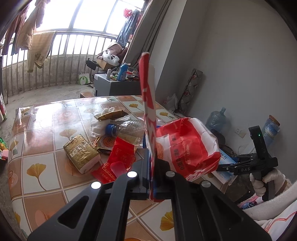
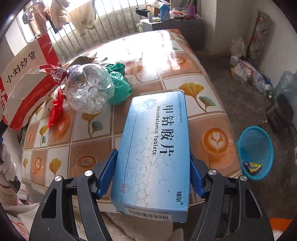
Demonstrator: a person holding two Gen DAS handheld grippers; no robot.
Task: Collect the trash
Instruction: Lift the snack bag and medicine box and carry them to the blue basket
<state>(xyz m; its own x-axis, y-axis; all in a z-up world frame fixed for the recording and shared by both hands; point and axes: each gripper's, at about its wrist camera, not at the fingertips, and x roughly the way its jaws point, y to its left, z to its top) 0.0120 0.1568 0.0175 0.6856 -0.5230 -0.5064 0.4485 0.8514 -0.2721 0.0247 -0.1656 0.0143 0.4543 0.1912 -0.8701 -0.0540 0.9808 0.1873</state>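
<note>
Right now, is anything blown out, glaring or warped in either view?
Left wrist: windows blown out, glare on the table, railing bars bowed by the fisheye. Right wrist: sun glare washes out the far tabletop; the blue box stays sharp and readable.

Bright window (image 1: pixel 78 14) backlight, tabletop (image 2: pixel 141 48) glare, fisheye-bent edges

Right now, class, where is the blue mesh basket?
In the right wrist view the blue mesh basket stands on the floor at the right, just beyond the table's edge, right of the medicine box in the right gripper.
</note>
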